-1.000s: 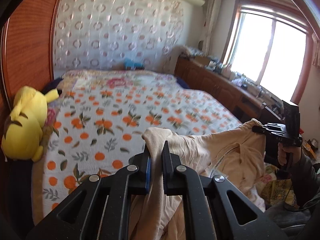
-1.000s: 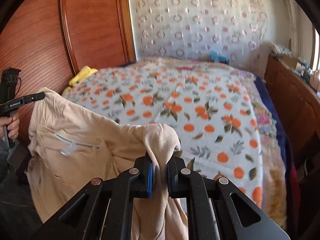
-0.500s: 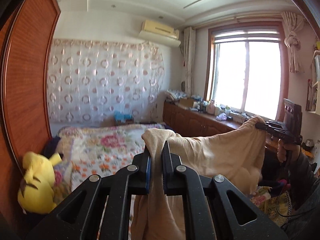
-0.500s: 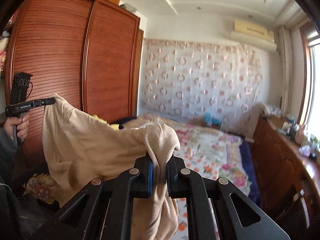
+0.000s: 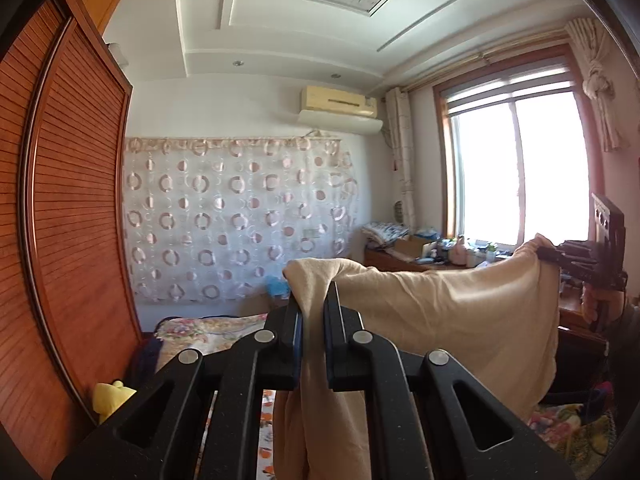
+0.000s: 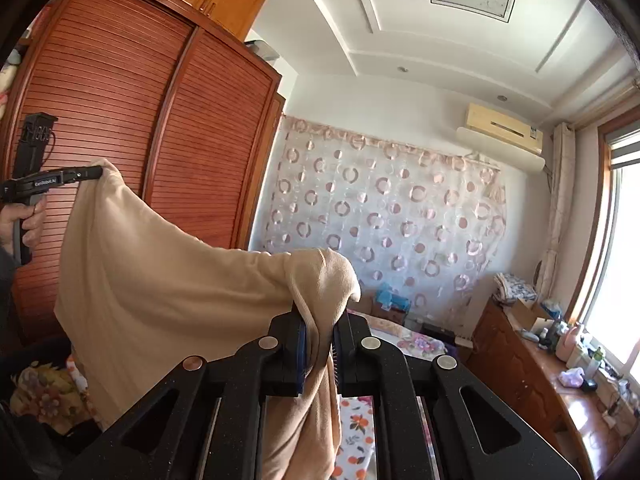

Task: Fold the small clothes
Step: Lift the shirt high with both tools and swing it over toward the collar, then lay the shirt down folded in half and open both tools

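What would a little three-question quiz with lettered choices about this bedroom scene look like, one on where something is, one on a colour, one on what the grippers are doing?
1. Where is the air conditioner?
A. On the floor
B. High on the wall above the patterned curtain
C. Inside the wardrobe

2. What colour is the garment?
A. Beige
B. Dark blue
C. Bright green

3. How is the garment held?
A. Lying flat on the bed
B. Pinched by one gripper only
C. Stretched in the air between both grippers

Answers:
1. B, it hangs just under the ceiling, over the curtain with rings.
2. A, the cloth is pale beige in both views.
3. C, the left hand-held gripper and the right hand-held gripper each clamp one upper corner, and the cloth hangs between them.
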A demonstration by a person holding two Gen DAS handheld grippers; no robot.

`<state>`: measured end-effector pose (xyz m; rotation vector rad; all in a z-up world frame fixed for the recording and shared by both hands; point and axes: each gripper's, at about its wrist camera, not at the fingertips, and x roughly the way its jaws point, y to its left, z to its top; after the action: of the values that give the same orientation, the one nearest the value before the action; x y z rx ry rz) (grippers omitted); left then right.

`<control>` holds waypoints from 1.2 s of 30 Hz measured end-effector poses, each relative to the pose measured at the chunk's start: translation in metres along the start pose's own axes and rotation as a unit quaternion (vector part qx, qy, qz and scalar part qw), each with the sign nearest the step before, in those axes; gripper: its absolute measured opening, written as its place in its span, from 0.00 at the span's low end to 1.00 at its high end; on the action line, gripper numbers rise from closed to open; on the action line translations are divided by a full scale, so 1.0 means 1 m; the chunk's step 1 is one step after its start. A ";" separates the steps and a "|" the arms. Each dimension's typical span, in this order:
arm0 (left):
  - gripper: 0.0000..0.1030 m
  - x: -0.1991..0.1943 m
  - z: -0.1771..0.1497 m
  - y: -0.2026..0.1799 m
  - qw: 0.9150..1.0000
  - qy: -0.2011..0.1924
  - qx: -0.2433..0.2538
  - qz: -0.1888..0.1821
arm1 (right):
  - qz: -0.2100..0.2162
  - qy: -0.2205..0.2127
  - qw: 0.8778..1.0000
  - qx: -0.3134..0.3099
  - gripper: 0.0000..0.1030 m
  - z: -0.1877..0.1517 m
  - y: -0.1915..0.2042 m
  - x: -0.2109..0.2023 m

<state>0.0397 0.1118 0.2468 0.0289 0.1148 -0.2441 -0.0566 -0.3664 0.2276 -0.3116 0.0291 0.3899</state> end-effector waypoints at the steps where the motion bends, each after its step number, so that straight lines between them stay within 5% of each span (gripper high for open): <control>1: 0.09 0.009 -0.002 0.004 1.000 0.006 0.002 0.008 | -0.005 0.006 1.000 -0.001 0.10 -0.004 0.002 0.014; 6: 0.09 0.103 -0.053 0.038 0.996 0.084 -0.010 0.034 | -0.003 0.054 0.999 0.004 0.10 -0.011 0.005 0.105; 12: 0.09 0.226 -0.143 0.066 0.982 0.180 -0.032 0.055 | -0.010 0.137 0.990 -0.002 0.10 -0.068 0.014 0.232; 17: 0.09 0.292 -0.181 0.066 0.974 0.219 -0.024 0.058 | -0.015 0.197 0.980 -0.005 0.10 -0.101 0.026 0.312; 24: 0.10 0.349 -0.212 0.082 0.965 0.255 -0.023 0.055 | -0.017 0.254 0.967 0.006 0.10 -0.105 0.022 0.398; 29: 0.26 0.371 -0.240 0.091 0.955 0.289 -0.003 0.062 | -0.011 0.292 0.956 0.017 0.10 -0.103 0.009 0.434; 31: 0.41 0.373 -0.248 0.096 0.953 0.298 -0.012 0.054 | -0.010 0.300 0.954 0.025 0.10 -0.105 0.004 0.444; 36: 0.43 0.372 -0.265 0.100 0.941 0.336 -0.026 0.032 | -0.017 0.331 0.942 0.049 0.15 -0.116 -0.006 0.456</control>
<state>0.3936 0.1307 -0.0583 0.0625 0.8022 -0.1580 0.3714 -0.2379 0.0793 -0.3330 0.7010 0.2336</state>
